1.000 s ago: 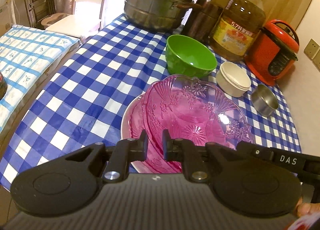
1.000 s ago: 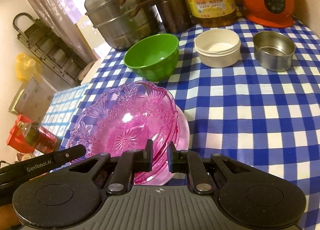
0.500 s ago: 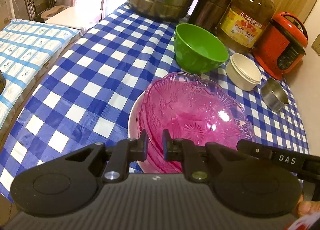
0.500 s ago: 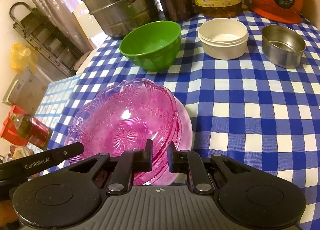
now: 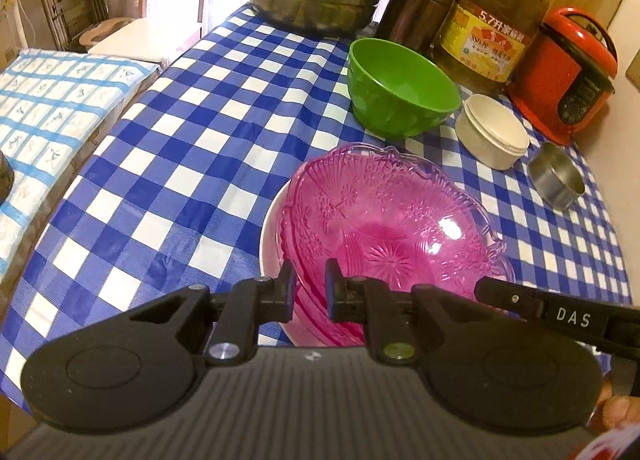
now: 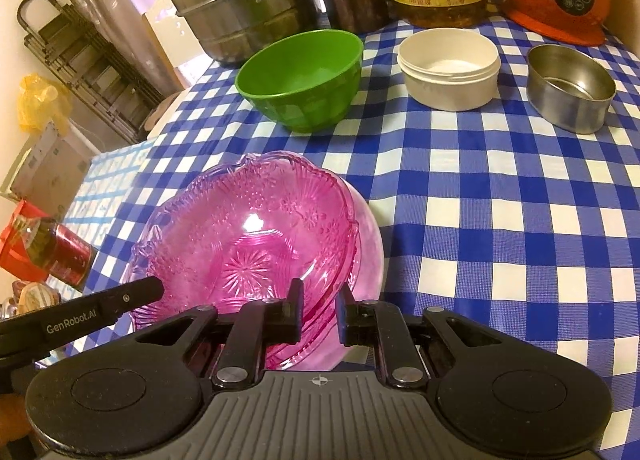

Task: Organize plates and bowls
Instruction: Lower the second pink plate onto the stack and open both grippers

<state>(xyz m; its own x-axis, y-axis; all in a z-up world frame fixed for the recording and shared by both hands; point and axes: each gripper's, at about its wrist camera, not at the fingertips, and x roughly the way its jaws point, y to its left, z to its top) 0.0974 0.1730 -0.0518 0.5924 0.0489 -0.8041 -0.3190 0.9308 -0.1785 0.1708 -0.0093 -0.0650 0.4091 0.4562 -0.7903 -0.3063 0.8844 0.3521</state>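
A: While gripping the pink glass bowl [image 5: 392, 227] from both sides, judged to be midway through stacking. Left gripper [image 5: 311, 284] with jaws closed narrowly on the near rim, right gripper [image 6: 320, 300] likewise, jaws pinched on the rim at the other side.

B: Seated where?

A: On a pale plate [image 5: 270, 244], slightly off centre, near the front edge of the checked worktop [image 5: 180, 163]. Whether lifted or resting, impossible to tell.

B: And next?

A: Probably gathering the rest: green bowl [image 5: 400, 87] just behind, then white tub [image 5: 492, 135] and steel cup [image 5: 556, 179] off to the right, apart from the stack. Calls for setting the stack down level, letting go on both sides together, then reaching for the green one.

B: Look of the pink one?

A: Translucent magenta, pressed with flowers and a starburst at the base, with a scalloped rim. Seemingly two nested, given the doubled rim lines near the jaws. Glossy and hard, likely slippery and brittle, so worth a gentle, even squeeze with no twisting against the plate
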